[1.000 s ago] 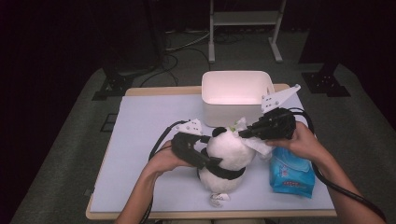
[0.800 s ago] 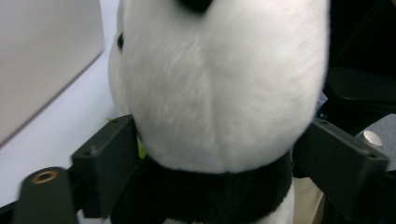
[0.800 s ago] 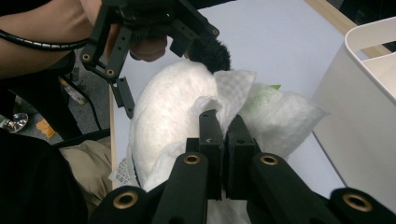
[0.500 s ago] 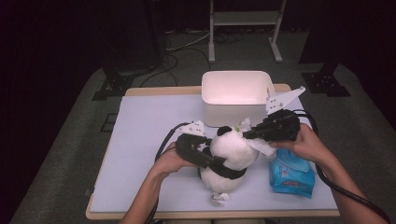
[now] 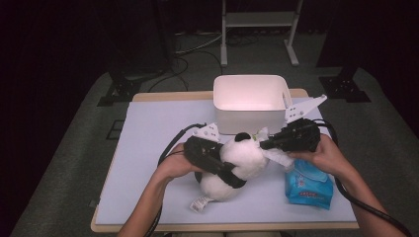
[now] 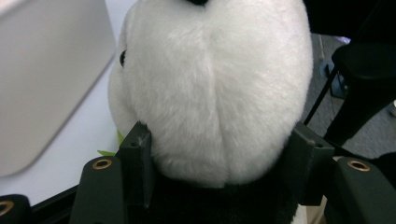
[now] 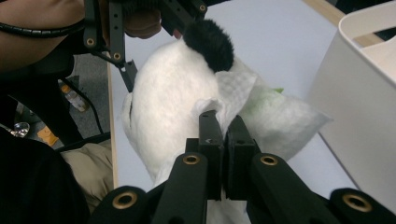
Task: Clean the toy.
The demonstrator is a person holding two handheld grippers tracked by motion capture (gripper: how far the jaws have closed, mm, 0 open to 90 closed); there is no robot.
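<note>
On the table's pale mat [image 5: 148,148], in front of the white bin [image 5: 251,101], the plush panda [image 5: 237,163] lies with its white head gripped between the half-closed jaws of the left gripper [image 6: 219,158], which have just been closing. The blue wet-wipe pack [image 5: 309,185] lies to its right. The right gripper [image 7: 223,128] is clamped tight on a white wipe [image 7: 243,100] against the panda's head.
</note>
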